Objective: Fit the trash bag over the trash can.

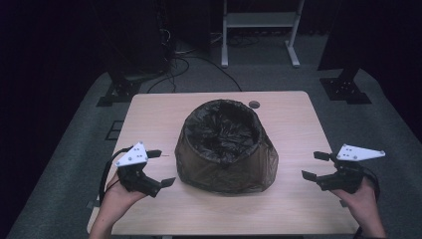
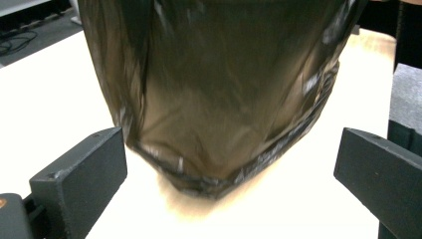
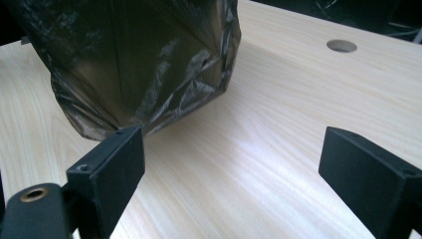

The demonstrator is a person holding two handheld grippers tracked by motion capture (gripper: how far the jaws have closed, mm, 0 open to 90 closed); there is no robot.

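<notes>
Bin liner (image 1: 226, 149), draped over a round bin, is seated mid-table (image 1: 293, 209). It is flanked by both grippers: left gripper (image 1: 161, 168) is positioned just beside its skirt, right gripper (image 1: 314, 165) farther off. Both jaw pairs are spread wide, nothing held.

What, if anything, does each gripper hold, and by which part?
Nothing is held. The left gripper and right gripper both stand open beside the bag, one on each side, clear of it.
</notes>
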